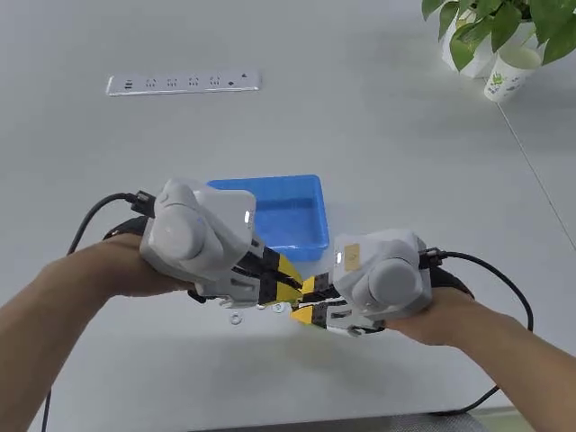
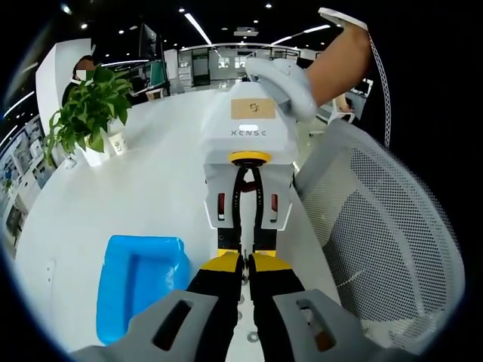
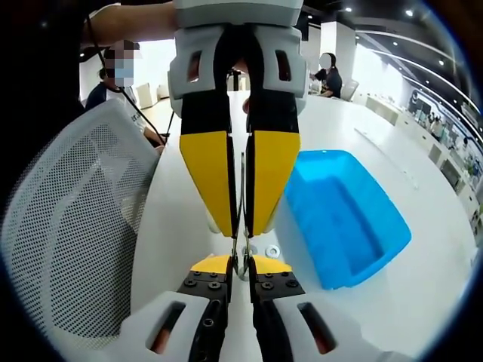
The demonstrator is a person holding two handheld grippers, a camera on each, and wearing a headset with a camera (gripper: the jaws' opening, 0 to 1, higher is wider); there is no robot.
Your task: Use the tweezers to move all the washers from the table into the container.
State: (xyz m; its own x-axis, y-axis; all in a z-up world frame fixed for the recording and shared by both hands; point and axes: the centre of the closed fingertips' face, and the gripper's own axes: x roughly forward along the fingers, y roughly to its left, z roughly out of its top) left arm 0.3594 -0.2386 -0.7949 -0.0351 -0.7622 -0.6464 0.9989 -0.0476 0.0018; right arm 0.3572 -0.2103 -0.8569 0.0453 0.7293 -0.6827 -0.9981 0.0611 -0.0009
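Left gripper (image 2: 243, 265) and right gripper (image 3: 240, 268) are nose to nose over the bench (image 1: 378, 135). Both are pinched nearly closed on the tweezers (image 3: 243, 226) (just a thin metal sliver between the jaws from where I sit). The washers (image 1: 236, 318) lie loose on the bench under the tips, near the blue container (image 1: 310, 238), on my side of it.

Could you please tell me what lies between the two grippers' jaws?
The thin tweezers, which the left gripper and right gripper both pinch in shut jaws, as the right gripper view shows.
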